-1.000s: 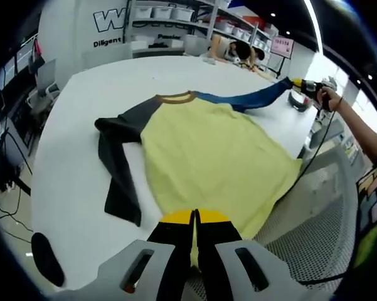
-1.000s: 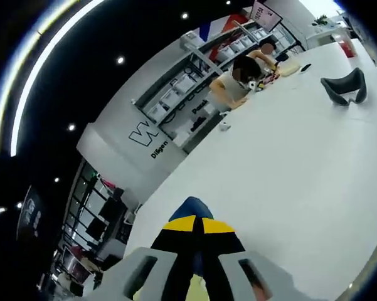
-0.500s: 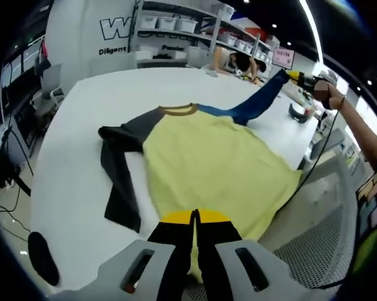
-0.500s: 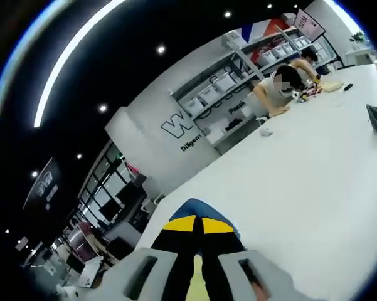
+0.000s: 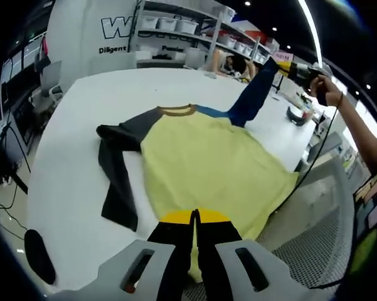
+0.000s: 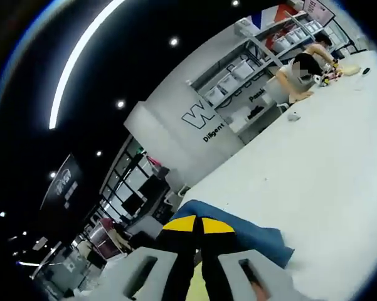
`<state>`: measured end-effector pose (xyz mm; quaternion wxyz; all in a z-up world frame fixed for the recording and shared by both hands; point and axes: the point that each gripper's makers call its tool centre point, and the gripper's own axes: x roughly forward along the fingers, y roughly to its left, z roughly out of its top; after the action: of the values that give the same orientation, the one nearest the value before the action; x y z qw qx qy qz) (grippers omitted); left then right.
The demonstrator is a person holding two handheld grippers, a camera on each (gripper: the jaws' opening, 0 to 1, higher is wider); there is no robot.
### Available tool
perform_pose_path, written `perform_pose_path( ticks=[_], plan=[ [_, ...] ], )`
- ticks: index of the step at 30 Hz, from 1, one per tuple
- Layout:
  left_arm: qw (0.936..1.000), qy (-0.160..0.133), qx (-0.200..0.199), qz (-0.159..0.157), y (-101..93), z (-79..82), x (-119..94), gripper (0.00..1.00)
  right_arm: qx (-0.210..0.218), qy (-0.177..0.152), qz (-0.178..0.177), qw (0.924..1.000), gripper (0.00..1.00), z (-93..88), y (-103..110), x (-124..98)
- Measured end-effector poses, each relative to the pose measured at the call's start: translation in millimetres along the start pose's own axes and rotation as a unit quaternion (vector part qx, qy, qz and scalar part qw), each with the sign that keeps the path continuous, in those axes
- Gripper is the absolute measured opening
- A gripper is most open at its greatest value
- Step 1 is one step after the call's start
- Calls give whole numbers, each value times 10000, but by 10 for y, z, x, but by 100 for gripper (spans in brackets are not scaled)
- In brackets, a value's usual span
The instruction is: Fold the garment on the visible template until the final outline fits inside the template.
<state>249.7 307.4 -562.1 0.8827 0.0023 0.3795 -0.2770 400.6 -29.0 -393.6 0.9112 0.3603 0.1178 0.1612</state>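
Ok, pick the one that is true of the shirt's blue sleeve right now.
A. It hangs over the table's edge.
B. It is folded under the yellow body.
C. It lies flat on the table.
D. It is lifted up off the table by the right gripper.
D: the blue sleeve rises off the white table to the right gripper, whose jaws are shut on it.

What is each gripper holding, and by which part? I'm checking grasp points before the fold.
Left gripper: the yellow-bodied shirt, by its bottom hem. Right gripper: its blue sleeve, near the cuff.

White table (image 5: 75,182), wall shelving (image 5: 175,25), ceiling lights (image 6: 81,56)
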Motion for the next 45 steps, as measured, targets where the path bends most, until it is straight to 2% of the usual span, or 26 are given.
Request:
perform_pose_path(
  ticks=[9,16,26,29,31,36,39,45],
  plan=[
    [9999,-76,-73,57,85,48,-10,0,158,300,374,9987,0,-323,361,297],
    [9996,-196,-203,24,97,114,13,0,313,410,554,9971,0,-478,531,495],
    [9997,-131,-187,-36,88,107,58,0,608,603,726,9937,0,-722,756,785],
    [9997,-137,-203,-36,100,116,74,0,613,731,779,9924,0,-887,867,896],
    [9994,-156,-294,-68,99,126,76,0,828,825,811,9898,0,-1004,912,966],
    [9993,-184,-321,-22,128,124,60,0,792,1056,827,9878,0,-1263,959,1117],
    [9993,-137,-342,18,157,87,57,0,772,1313,818,9849,0,-1491,948,1199],
    [9993,-113,-364,44,176,66,55,0,800,1588,753,9812,0,-1760,873,1308]
  ],
)
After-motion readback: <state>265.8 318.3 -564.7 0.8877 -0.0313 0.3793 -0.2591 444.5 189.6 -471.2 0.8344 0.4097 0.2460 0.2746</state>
